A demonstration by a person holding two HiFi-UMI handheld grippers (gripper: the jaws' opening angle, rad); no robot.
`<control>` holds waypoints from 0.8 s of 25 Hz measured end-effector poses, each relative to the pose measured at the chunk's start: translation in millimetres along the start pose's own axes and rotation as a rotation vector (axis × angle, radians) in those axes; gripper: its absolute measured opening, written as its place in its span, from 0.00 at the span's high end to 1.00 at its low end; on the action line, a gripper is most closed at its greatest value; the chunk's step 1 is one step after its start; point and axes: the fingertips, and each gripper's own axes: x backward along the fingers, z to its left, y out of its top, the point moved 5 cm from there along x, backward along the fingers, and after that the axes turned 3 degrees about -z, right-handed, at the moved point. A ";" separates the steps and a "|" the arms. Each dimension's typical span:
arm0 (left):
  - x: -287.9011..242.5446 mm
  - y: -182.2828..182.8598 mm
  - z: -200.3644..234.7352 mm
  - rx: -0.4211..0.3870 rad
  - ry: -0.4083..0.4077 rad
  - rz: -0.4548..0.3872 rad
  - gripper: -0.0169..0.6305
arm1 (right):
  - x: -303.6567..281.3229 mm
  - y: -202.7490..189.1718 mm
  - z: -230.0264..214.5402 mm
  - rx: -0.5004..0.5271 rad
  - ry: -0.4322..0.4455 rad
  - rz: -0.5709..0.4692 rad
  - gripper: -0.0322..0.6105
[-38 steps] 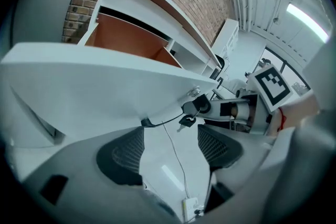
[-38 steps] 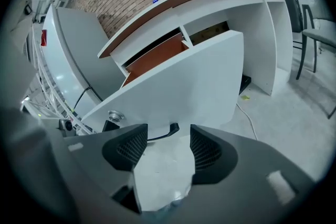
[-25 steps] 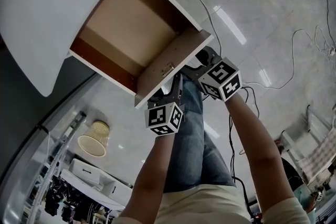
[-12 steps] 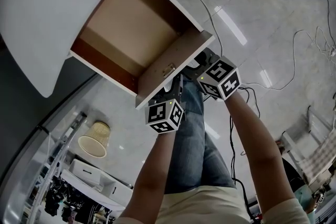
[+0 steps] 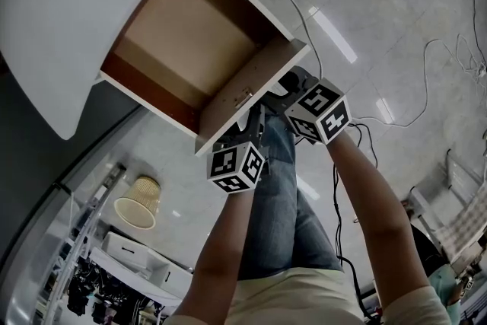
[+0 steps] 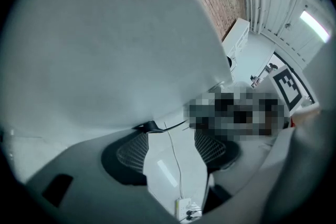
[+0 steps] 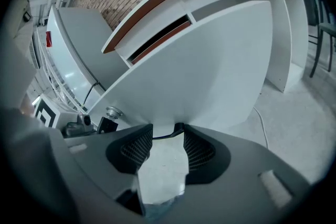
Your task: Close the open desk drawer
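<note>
**A:** Both pairs of jaws had just been narrowing, then?

**B:** Yes, though neither gripped anything. The left gripper (image 6: pixel 170 129) and right gripper (image 7: pixel 167 131) were both released, with their pads apart. Only floor (image 6: pixel 168 165) showed between them. Their tips sat at the lower edge of the drawer front (image 5: pixel 255 91), and neither hand had shifted.

**A:** And the drawer?

**B:** The drawer (image 5: pixel 190 34) had not moved. It was pulled well out from under the desk (image 5: pixel 53 27), with its wooden inside showing.

**A:** What else was around?

**B:** The person's legs (image 5: pixel 281 202) were just behind the grippers, below the front. Cables (image 5: pixel 426 80) trailed over the floor on the right. A power strip (image 6: pixel 188 210) lay beneath the left gripper. A basket (image 5: pixel 137 202) stood well apart, on the left.
</note>
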 end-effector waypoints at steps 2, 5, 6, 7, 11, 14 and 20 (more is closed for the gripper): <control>2.8 1.7 -1.7 0.002 -0.011 -0.001 0.56 | 2.4 1.8 1.5 -0.005 0.001 -0.012 0.67; 7.1 5.1 -3.7 -0.006 -0.023 0.000 0.58 | 5.8 5.8 4.2 -0.004 0.001 -0.031 0.67; 8.8 6.7 -4.5 -0.008 -0.026 0.000 0.58 | 7.2 7.4 5.6 -0.005 0.001 -0.035 0.67; 10.6 8.6 -5.6 -0.010 -0.028 -0.001 0.59 | 8.5 9.2 7.1 -0.005 0.000 -0.039 0.67; 15.4 14.8 -8.2 -0.017 -0.039 -0.003 0.60 | 11.9 15.9 12.1 0.004 -0.004 -0.050 0.66; 18.9 17.2 -9.2 -0.019 -0.051 -0.003 0.60 | 13.7 18.3 15.4 0.011 -0.008 -0.056 0.66; 24.5 22.9 -11.5 -0.025 -0.069 -0.008 0.63 | 17.3 24.3 20.5 0.015 -0.008 -0.068 0.66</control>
